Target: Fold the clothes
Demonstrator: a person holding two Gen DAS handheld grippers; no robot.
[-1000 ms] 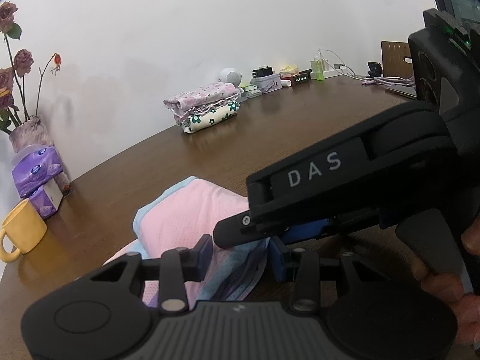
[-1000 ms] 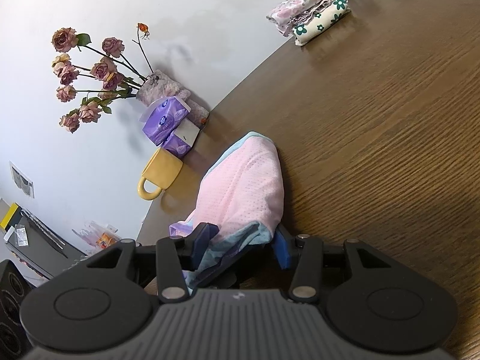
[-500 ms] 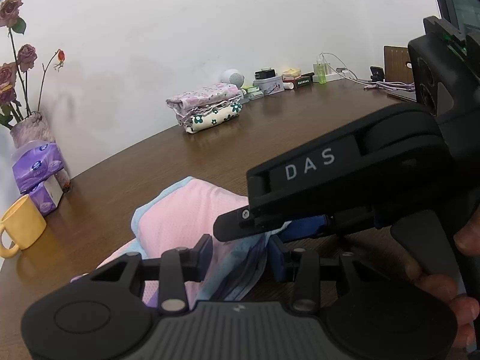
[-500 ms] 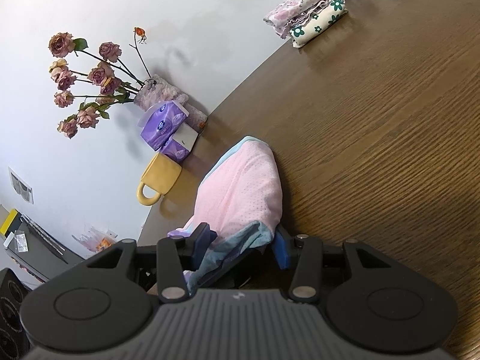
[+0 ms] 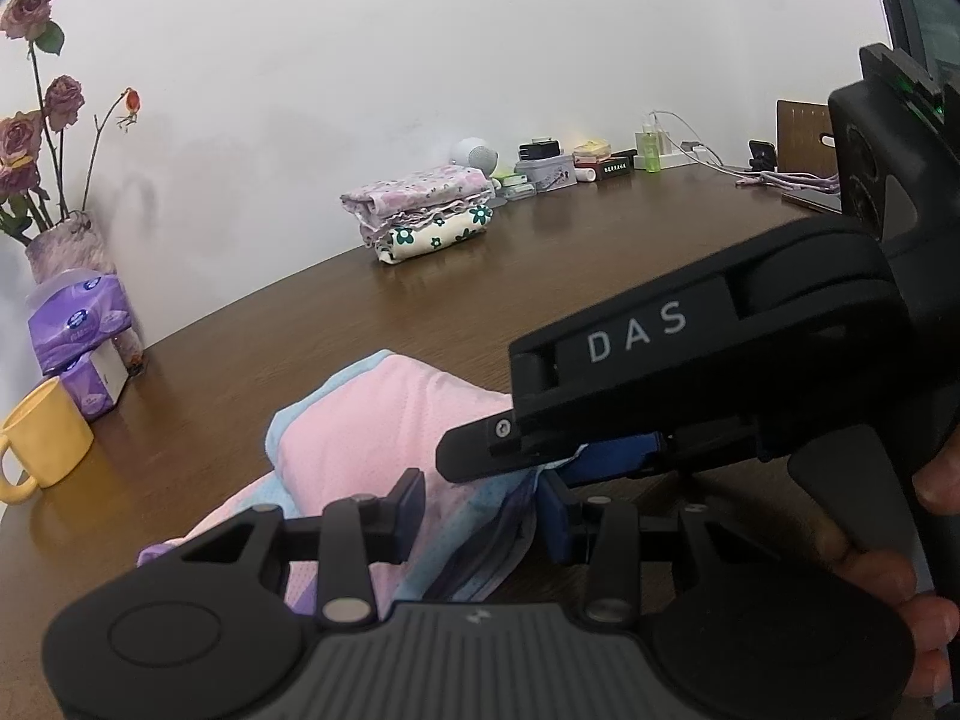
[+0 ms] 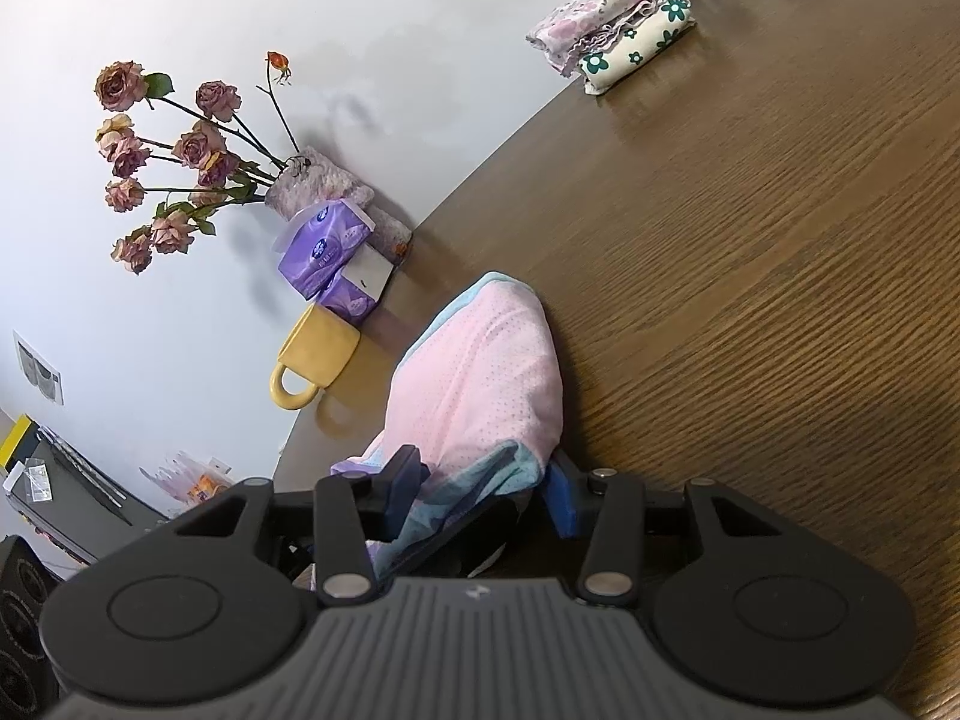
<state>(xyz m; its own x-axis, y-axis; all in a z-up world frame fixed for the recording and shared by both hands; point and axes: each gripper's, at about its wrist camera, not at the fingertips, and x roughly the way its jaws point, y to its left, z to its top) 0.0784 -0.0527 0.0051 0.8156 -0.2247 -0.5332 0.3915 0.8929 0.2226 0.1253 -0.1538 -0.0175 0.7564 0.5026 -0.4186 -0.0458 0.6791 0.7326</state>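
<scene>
Mid-fold: both the left gripper (image 5: 480,501) and right gripper (image 6: 483,495) pinch the pink garment (image 6: 480,372); next, I judge, lay it flat.

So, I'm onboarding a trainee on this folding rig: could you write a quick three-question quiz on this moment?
1. True or false: the yellow mug stands on the folded stack.
2. What lies between the left gripper fingers? A) tissue pack B) pink garment C) cable
3. Which gripper shows in the other's camera?

Key:
1. False; it stands on the table beside the tissue packs.
2. B
3. The right gripper, in the left wrist view.
</scene>
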